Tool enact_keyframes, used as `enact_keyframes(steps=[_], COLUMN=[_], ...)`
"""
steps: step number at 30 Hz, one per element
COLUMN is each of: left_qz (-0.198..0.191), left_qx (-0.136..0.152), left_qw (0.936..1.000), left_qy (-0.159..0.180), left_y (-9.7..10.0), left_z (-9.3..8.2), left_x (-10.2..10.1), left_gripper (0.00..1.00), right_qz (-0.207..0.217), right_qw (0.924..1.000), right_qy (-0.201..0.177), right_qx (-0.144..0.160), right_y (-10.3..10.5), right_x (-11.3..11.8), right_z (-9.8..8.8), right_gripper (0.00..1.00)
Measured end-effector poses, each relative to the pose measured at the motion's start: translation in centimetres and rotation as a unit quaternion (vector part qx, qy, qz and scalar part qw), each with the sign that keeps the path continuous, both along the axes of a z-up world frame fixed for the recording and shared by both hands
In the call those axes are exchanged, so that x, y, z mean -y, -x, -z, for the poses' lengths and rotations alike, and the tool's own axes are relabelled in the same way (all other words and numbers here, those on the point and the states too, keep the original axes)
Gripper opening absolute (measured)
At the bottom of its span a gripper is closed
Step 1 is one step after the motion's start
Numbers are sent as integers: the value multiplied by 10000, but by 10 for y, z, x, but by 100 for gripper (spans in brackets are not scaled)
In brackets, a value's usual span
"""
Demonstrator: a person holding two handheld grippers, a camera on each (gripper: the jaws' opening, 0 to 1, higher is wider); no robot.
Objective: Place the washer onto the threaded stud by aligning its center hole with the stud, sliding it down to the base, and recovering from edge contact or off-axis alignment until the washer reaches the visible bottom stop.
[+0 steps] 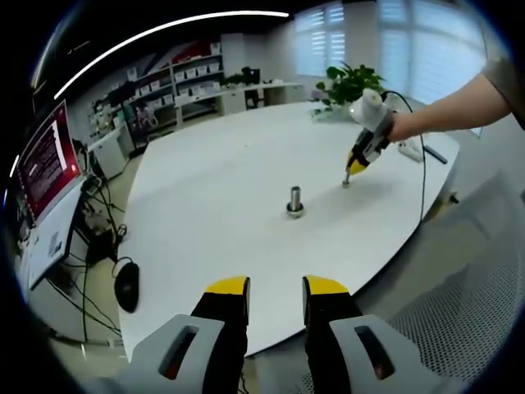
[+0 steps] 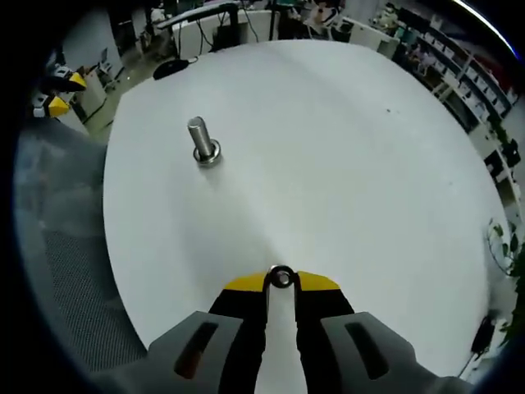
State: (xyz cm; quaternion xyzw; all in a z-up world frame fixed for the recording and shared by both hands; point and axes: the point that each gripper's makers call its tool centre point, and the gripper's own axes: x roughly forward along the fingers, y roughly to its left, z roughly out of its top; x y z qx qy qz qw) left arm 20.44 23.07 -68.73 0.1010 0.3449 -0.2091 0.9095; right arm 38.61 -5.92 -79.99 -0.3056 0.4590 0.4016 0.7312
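Stud [image 2: 203, 142] upright on table [image 2: 344, 148], washer [image 2: 281, 278] well apart, nearer the edge.
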Motion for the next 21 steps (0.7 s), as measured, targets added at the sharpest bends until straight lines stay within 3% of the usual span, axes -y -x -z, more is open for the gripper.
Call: enact_keyframes(steps=[15, 17, 21], left_qz=[-28, -24, -31], left_qx=[-39, -43, -65], left_qw=[10000, 10000, 10000], left_qy=[-21, -27, -35], left_y=[0, 0, 1], left_z=[1, 2, 2], left_x=[-1, -1, -1], left_gripper=[23, 23, 23], right_qz=[83, 356, 442], right_qw=[9996, 9986, 9984], right_qy=[117, -144, -235], right_qx=[-232, -353, -280], right_y=[2, 4, 5], right_x=[2, -1, 4], right_z=[25, 24, 19], right_gripper=[17, 18, 21])
